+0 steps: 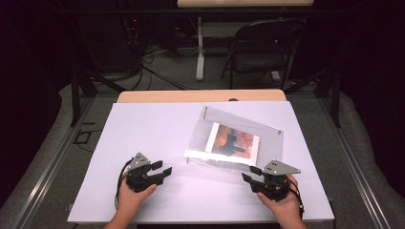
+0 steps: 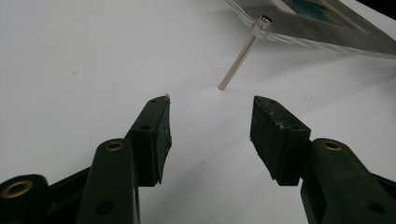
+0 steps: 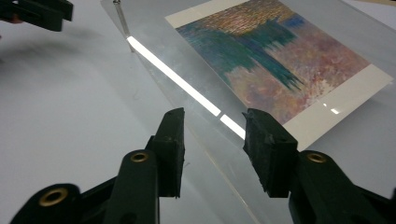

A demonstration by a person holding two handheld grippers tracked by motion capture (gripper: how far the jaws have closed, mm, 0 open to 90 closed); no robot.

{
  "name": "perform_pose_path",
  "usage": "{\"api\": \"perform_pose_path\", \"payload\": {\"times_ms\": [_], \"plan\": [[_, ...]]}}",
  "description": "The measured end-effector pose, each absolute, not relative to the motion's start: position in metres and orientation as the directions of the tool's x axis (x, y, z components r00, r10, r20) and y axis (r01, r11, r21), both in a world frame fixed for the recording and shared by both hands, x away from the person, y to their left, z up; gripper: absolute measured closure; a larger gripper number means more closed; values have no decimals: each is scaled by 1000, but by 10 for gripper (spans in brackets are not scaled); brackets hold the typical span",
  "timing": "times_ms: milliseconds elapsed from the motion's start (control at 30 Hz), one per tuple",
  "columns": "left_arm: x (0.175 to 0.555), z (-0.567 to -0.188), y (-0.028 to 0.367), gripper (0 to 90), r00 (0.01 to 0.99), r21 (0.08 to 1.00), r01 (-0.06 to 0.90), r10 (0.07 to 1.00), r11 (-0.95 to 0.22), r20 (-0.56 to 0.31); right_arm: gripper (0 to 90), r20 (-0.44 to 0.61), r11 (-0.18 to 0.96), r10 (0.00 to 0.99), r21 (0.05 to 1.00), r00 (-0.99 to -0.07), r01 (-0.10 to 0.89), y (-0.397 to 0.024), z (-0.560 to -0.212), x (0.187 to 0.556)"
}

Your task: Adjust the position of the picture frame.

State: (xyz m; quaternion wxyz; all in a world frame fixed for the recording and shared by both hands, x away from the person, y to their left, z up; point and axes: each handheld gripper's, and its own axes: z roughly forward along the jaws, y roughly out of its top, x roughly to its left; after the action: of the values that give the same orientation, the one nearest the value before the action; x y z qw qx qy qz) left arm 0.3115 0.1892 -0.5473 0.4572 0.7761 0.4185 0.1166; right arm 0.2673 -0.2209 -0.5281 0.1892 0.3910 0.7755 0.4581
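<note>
We are holding the left gripper (image 1: 161, 169) low over the white table (image 1: 143, 129), jaws standing apart with nothing between them, and we are seeing a thin metal leg (image 2: 238, 63) just ahead, propping a corner of the clear frame (image 1: 267, 133). That frame, with a printed picture (image 1: 233, 141) inside, is resting tilted right of centre. We are keeping the right gripper (image 1: 252, 174) at its near edge, jaws wide, gripping nothing.
</note>
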Motion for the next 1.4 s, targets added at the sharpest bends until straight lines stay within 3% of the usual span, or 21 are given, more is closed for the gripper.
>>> {"api": "perform_pose_path", "payload": {"times_ms": [467, 833, 1033, 1400], "plan": [[351, -554, 130, 612, 710, 775, 508, 692, -376, -130, 708, 79, 292, 770, 839, -633, 459, -215, -526, 262], [369, -562, 119, 768, 732, 781, 506, 662, -367, -163, 774, 158, 300, 748, 785, -644, 542, -212, -532, 262], [370, -562, 119, 781, 742, 781, 498, 651, -377, -159, 898, 176, 309, 754, 755, -633, 578, -208, -539, 265], [368, -553, 118, 796, 749, 786, 488, 644, -380, -154, 900, 160, 335, 772, 720, -615, 608, -202, -546, 273]]}}
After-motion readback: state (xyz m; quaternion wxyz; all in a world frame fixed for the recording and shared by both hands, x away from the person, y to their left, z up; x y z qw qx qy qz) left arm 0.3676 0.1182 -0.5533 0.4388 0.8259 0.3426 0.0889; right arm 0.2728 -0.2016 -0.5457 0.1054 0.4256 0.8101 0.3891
